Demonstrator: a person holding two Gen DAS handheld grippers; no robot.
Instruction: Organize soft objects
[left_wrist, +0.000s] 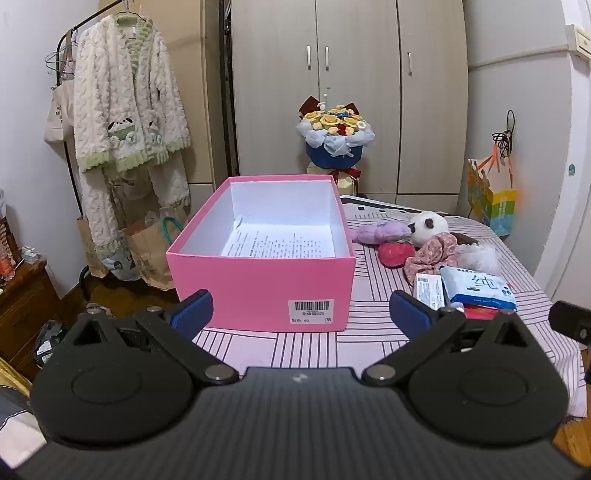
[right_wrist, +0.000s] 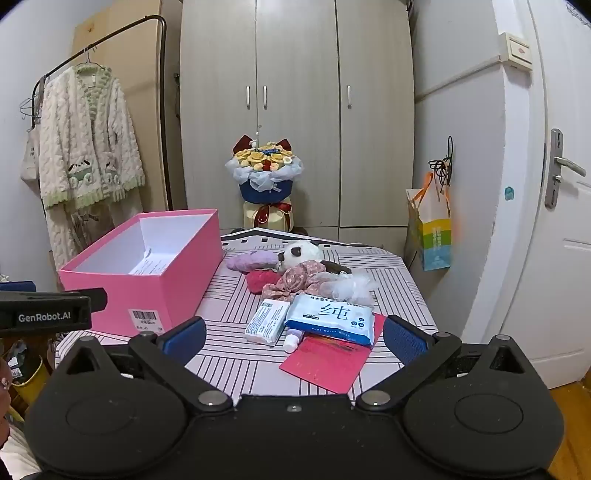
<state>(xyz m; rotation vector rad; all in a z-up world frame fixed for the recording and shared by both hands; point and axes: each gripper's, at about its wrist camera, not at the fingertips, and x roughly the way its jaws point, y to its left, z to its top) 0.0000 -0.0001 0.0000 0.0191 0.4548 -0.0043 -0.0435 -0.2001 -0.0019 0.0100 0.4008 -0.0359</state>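
Observation:
An open pink box (left_wrist: 258, 275) (right_wrist: 177, 266) stands on the striped table, with only a printed sheet inside. To its right lie soft things: a purple plush (left_wrist: 380, 232) (right_wrist: 251, 260), a white panda toy (left_wrist: 428, 227) (right_wrist: 301, 253), a red soft piece (left_wrist: 397, 254) (right_wrist: 258, 280), a floral cloth (left_wrist: 432, 254) (right_wrist: 299, 280) and a white fluffy piece (left_wrist: 480, 256) (right_wrist: 351, 286). My left gripper (left_wrist: 301, 314) is open and empty just before the box. My right gripper (right_wrist: 293, 338) is open and empty, near the wipes pack (right_wrist: 330, 318).
A small white packet (right_wrist: 267, 321), a small tube (right_wrist: 293, 339) and a red envelope (right_wrist: 328, 363) lie by the wipes pack (left_wrist: 476, 288). A bouquet (right_wrist: 264, 173) stands behind the table. A clothes rack with a robe (left_wrist: 125, 122) is at left, a door (right_wrist: 554, 221) at right.

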